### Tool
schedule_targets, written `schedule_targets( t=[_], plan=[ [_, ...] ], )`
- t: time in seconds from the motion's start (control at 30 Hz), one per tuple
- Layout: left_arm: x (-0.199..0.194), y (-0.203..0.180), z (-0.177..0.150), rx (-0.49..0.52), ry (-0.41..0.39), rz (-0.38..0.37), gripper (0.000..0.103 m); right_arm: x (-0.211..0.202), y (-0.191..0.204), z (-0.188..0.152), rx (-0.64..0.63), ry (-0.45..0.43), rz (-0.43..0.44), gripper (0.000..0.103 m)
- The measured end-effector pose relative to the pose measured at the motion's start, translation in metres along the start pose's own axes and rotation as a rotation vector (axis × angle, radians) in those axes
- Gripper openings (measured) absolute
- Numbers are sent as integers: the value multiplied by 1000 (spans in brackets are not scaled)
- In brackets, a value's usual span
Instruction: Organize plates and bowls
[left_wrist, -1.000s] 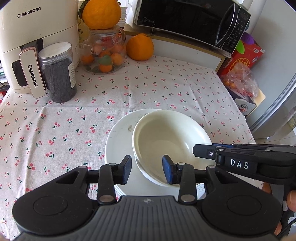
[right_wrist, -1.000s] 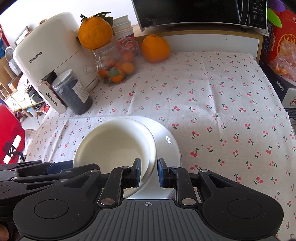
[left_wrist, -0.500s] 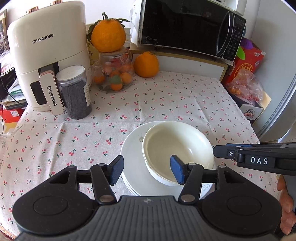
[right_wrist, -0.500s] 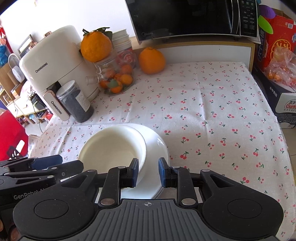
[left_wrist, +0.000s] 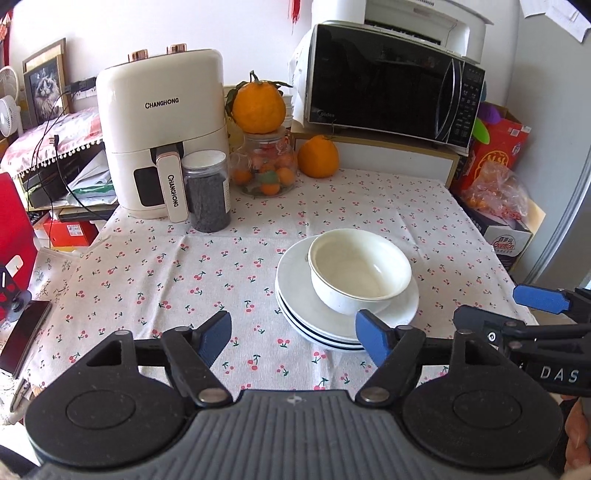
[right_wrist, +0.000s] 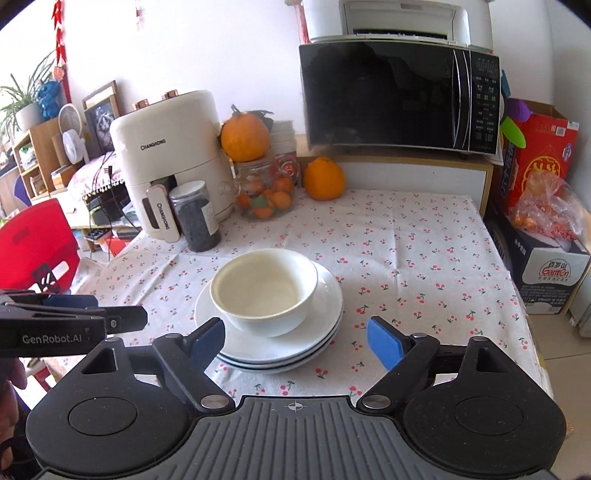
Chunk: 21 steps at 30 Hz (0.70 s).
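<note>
A white bowl (left_wrist: 360, 271) (right_wrist: 264, 290) sits upright on a stack of white plates (left_wrist: 306, 314) (right_wrist: 325, 321) on the cherry-print tablecloth. My left gripper (left_wrist: 295, 336) hangs above the cloth, near and left of the stack; its jaws are opening with nothing between them. My right gripper (right_wrist: 295, 341) is held back over the stack's near edge, jaws opening, touching neither bowl nor plates. Each gripper shows at the edge of the other's view: the right gripper (left_wrist: 539, 314), the left gripper (right_wrist: 74, 317).
At the back stand a white air fryer (left_wrist: 162, 140), a dark-filled jar (left_wrist: 207, 192), a glass jar of small oranges (left_wrist: 267, 170) with an orange on top, another orange (left_wrist: 318, 157) and a microwave (left_wrist: 391, 81). Boxes (right_wrist: 546, 229) stand off the table's right edge. A phone (left_wrist: 24, 338) lies left.
Both grippers drew back and up from the bowl and opened wide. The bowl, held tilted by its rim a second ago, now rests level on the plates.
</note>
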<state>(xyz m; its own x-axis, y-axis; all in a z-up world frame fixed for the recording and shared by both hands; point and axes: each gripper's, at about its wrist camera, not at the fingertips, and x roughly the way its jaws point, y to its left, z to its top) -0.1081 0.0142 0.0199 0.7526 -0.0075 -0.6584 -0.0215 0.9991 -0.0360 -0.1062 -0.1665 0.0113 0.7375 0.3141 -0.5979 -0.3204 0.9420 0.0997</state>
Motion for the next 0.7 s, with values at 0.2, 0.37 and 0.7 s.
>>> schedule_targets(
  t=[0.2,0.37,0.7],
  plan=[
    [2,-3,-17,40,-64,33,103,-11,-7,-22,78,2,-42,101],
    [22,20,-24,-76,42,26,103,-2,3,-25,18,29,-102,101],
    [31,25,-30,-112,107,46,103,13,3,-24,31,50,-126,102]
  ],
)
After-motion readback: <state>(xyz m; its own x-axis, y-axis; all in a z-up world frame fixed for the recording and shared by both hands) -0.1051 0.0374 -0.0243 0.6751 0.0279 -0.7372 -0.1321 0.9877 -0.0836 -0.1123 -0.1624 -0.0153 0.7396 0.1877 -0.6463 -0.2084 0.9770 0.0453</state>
